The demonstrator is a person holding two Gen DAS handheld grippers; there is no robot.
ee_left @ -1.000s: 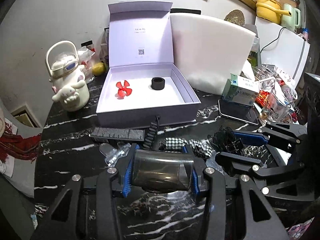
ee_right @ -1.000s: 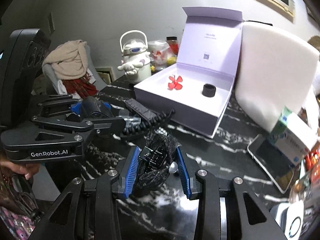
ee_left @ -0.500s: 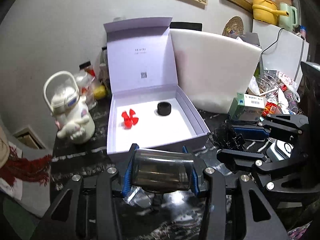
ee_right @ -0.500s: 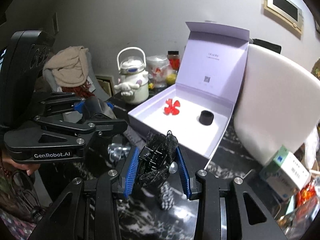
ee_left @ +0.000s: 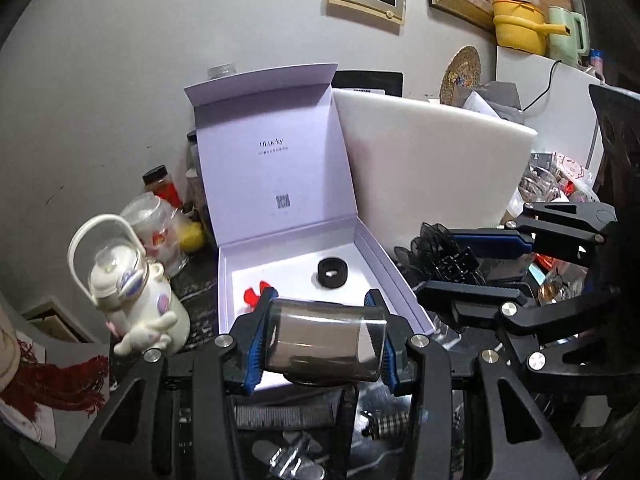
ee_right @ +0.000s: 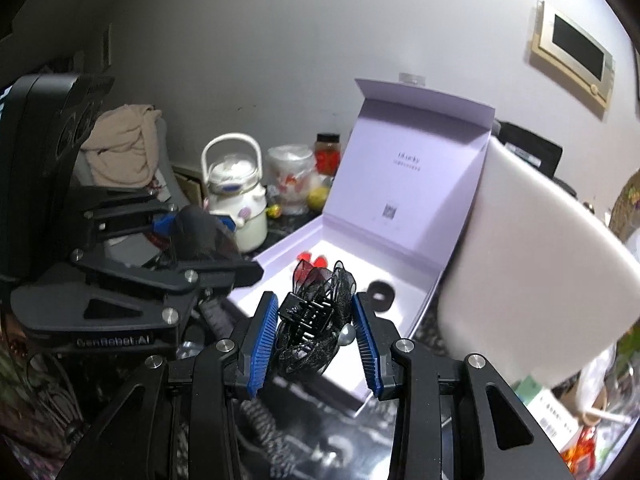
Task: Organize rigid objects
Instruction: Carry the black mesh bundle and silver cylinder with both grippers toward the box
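Observation:
My left gripper [ee_left: 322, 338] is shut on a smoky translucent cylinder [ee_left: 324, 344], held over the front edge of the open lilac box [ee_left: 396, 276]. My right gripper [ee_right: 316, 320] is shut on a black mesh hair clip [ee_right: 312, 316], also at the box's [ee_right: 416, 280] near edge. Inside the box lie a red propeller-shaped piece [ee_left: 254, 294] and a black ring [ee_left: 332, 273]. In the right wrist view, the black ring [ee_right: 380, 295] shows beyond the clip, and the red piece [ee_right: 310, 258] is partly hidden by it. Each gripper appears in the other's view: the right gripper [ee_left: 460, 272] and the left gripper [ee_right: 200, 248].
A white cartoon kettle [ee_left: 132, 292] stands left of the box. A white foam board [ee_left: 432, 168] leans behind it on the right. On the black marble table [ee_right: 344, 444] below lie a grey strip [ee_left: 284, 416], a clear plastic piece [ee_left: 296, 460] and a coiled cord [ee_right: 264, 428]. Clutter fills the far right.
Both grippers rose and advanced toward the lilac box with their objects still held. The box now sits directly ahead; the table items have slipped beneath the fingers.

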